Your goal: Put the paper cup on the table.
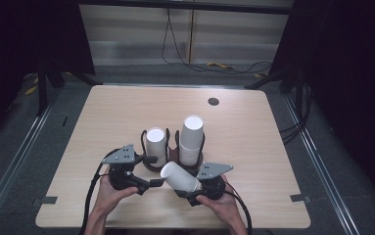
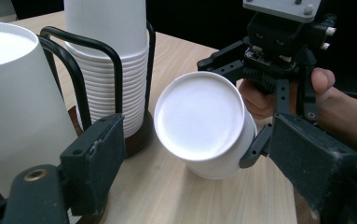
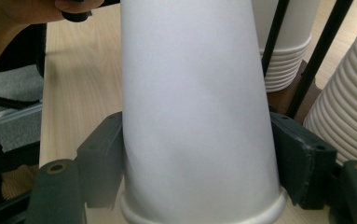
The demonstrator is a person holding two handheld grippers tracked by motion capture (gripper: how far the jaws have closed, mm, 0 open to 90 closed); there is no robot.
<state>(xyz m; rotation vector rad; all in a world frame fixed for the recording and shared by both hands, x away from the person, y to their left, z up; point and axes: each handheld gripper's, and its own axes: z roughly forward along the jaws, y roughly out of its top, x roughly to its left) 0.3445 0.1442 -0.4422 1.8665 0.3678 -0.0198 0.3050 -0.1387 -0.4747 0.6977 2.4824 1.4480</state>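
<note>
a light wooden table carries a dark cup holder near its middle, with two stacks of white paper cups standing upside down inside black wire loops: the shorter left stack and the taller right stack. nearer than the holder, at the near edge, the person's two hands come in from the bottom, each with a gripper. the right gripper has its jaws pinching a single paper cup, which lies tilted on its side, base pointing left and slightly far, rim toward the gripper body. in the right gripper view that single cup rises between the two black jaws, whose pads press on its sides just above the rolled rim (the wall looks faintly dented there), and the ribbed rims of the stacks show at the right behind the wire. the left gripper sits just left of the held cup, its jaws spread apart and empty, one jaw near the left stack and the other near the cup's base. in the left gripper view the round base of the cup faces the camera between the wide-set jaws, close to the right-hand one, though whether it touches is unclear. the right hand shows behind it, and the taller stack stands at the far left. a small dark round fitting sits in the table's far right part.
</note>
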